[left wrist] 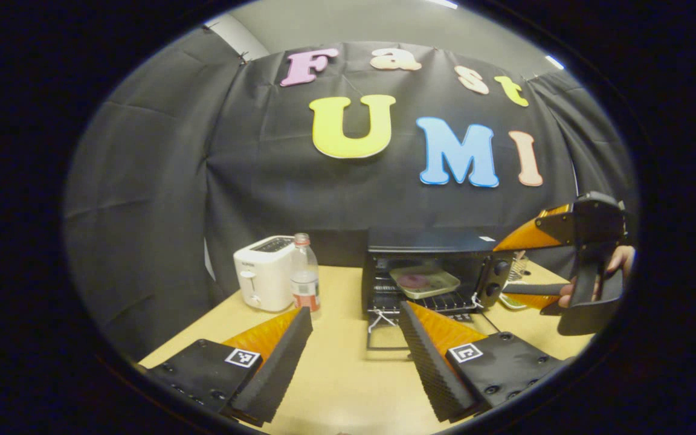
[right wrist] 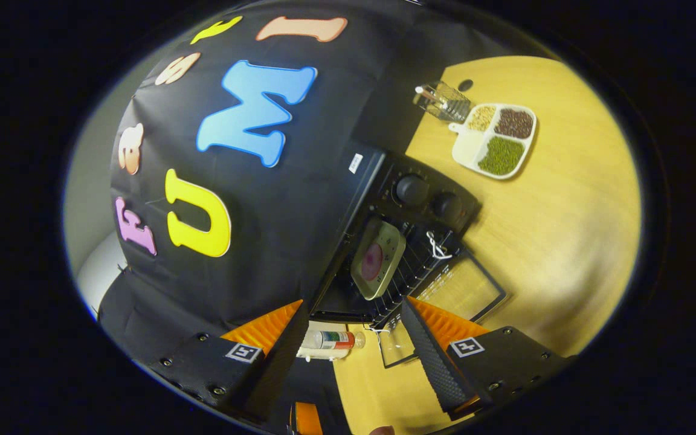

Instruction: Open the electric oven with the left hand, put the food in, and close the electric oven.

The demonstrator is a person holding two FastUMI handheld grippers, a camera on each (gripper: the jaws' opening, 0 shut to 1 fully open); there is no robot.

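Oven (left wrist: 429, 266): on counter (left wrist: 342, 368), door (left wrist: 387, 338) down flat.
Food: pink item on tray (left wrist: 425, 281), inside on rack.
L gripper (left wrist: 354, 350): fingers spread, empty, above counter facing oven.
R gripper (right wrist: 354, 350): fingers apart, empty (view rolled sideways).
Also: toaster (left wrist: 263, 272) w/ bottle (left wrist: 304, 273) beside.

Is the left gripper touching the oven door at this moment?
Apart. In the left gripper view the left gripper is open over bare table, its fingers short of the lowered oven door.
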